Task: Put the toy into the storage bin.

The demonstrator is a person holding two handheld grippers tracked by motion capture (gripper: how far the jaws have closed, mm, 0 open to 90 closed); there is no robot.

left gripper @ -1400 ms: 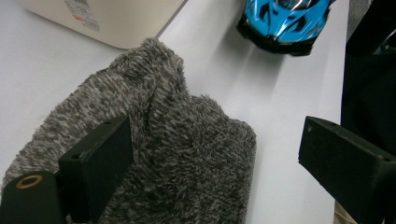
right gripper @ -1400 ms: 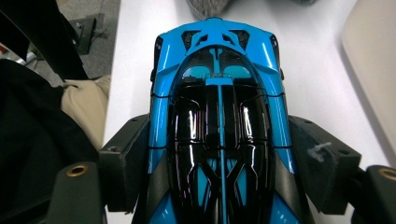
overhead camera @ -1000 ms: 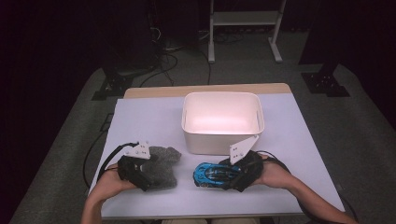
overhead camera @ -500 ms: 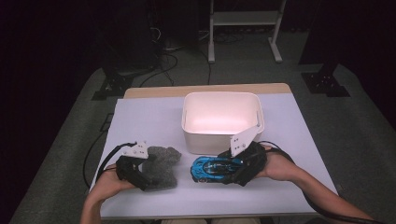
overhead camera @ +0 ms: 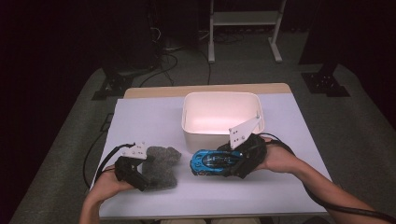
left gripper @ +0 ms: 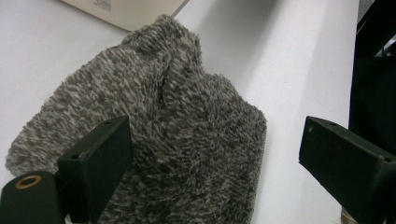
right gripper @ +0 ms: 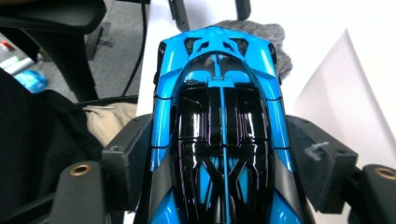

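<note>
Currently: right hand-held gripper (overhead camera: 232,162) pinching glossy blue-and-black toy sports car (overhead camera: 212,162) | left hand-held gripper (overhead camera: 140,176) spread over fuzzy grey knitted cloth (overhead camera: 162,165) | white desk (overhead camera: 144,121).

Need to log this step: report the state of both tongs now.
Left tongs: open, jaws wide apart over the grey fuzzy cloth, not pressing it.
Right tongs: shut on the blue toy car.

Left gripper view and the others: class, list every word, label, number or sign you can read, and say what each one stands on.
No text can be read in any view.
Bin: a small dark printed mark near its top edge in the left gripper view, too small and blurred to read.
Toy car: no lettering or number visible.
Grey fuzzy cloth: no tag or label visible.
</note>
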